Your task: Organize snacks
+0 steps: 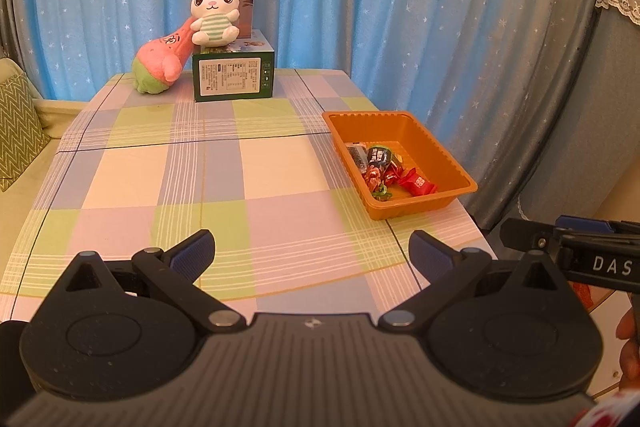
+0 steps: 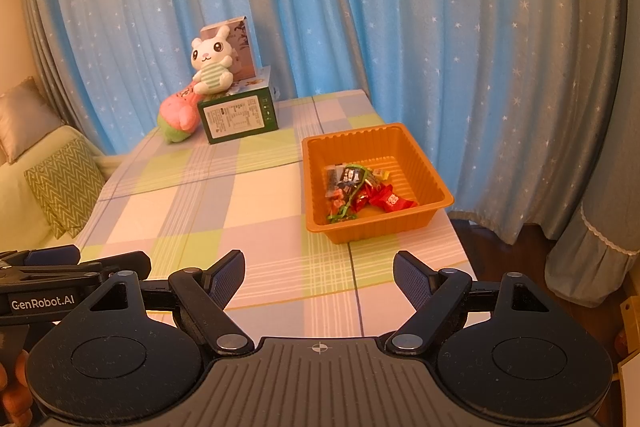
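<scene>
Black plastic and blue ribbed pads fill the near edge of both views: the left gripper (image 1: 310, 253) and the right gripper (image 2: 319, 277) hang side by side over the near end of the table, each with its jaws spread wide and nothing between them. That empty, parted stance suggests they are either done with a drop or ready for a new pick; no loose snack shows on the checked pastel tablecloth (image 1: 168, 171) in reach.

Farther on, toward the right edge of the table, sits the orange ribbed plastic tray (image 2: 424, 183). The wrapped snacks (image 2: 360, 193), red, dark and green packets, lie heaped together in its near left part, so the sorting looks largely finished.

At the far end, before the blue star-dotted curtain (image 1: 400, 7), a green printed carton (image 1: 233, 75) serves as a seat for a white rabbit plush toy (image 1: 214, 13), with a pink and green plush toy (image 1: 164, 61) leaning against it, apparently decoration set well clear of the work.
</scene>
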Demonstrator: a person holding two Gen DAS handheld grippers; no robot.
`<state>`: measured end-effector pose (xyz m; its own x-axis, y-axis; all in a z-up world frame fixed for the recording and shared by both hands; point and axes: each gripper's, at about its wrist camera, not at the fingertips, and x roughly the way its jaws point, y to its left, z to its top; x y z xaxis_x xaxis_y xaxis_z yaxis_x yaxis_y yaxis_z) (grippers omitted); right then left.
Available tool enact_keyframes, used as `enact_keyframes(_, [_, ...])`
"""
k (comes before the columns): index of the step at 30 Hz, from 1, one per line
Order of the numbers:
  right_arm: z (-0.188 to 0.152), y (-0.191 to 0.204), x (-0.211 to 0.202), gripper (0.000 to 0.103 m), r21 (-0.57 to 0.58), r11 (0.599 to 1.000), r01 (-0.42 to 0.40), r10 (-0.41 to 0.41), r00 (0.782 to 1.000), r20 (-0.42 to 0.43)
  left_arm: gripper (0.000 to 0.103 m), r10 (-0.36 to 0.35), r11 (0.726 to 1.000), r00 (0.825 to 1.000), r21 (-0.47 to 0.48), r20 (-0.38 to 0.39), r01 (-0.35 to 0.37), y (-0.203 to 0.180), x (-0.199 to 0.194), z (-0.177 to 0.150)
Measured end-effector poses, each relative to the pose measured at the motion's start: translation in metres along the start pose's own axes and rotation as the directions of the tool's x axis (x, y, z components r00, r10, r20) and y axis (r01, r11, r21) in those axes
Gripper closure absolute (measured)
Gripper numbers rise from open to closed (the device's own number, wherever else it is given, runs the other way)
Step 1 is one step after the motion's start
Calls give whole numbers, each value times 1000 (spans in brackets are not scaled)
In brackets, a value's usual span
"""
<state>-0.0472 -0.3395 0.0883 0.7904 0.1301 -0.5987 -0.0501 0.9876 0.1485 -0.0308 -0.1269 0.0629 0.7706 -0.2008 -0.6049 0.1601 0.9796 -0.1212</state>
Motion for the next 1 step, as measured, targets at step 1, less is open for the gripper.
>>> enact_keyframes(1, [-1, 0, 0, 22, 1, 1000, 1, -1, 1000, 1, 0, 0, 1000, 1000, -1, 2, 0, 0, 0, 1])
